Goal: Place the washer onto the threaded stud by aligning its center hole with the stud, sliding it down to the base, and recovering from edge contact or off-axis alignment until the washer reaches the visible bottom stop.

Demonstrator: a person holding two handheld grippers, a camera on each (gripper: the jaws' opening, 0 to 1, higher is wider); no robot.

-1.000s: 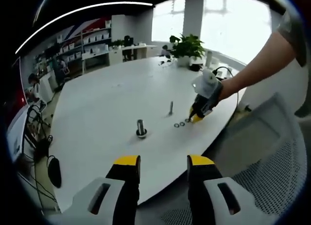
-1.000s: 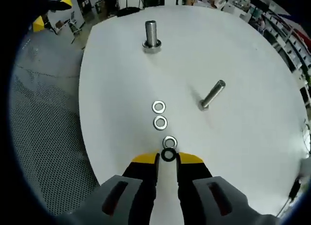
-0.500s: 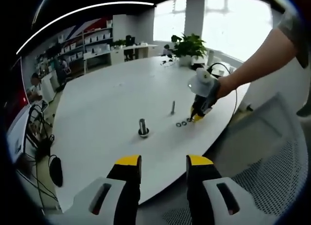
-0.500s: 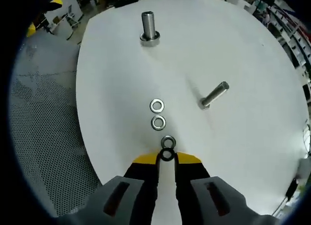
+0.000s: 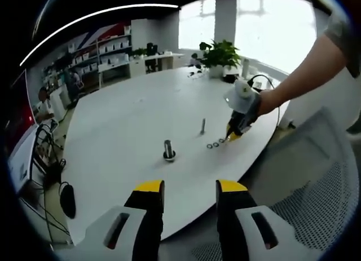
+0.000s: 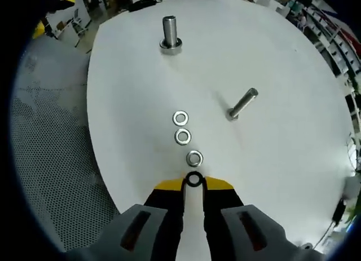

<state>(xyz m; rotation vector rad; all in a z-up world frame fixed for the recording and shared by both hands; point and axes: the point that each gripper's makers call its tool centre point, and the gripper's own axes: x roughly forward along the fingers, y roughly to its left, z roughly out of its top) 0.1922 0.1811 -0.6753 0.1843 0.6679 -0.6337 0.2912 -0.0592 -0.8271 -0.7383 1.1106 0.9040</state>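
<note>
1. Your right gripper has its yellow-tipped jaws pinched on a dark washer, held at the tips just above the white table.
2. Just beyond that washer, three silver washers lie flat on the table in a row.
3. The thick threaded stud stands upright on its base, well apart at the far side.
4. A thinner bolt stands right of the row.
5. Your left gripper hangs back off the table edge, jaws spread, holding nothing.
6. From there your right gripper shows beside the washers.
</note>
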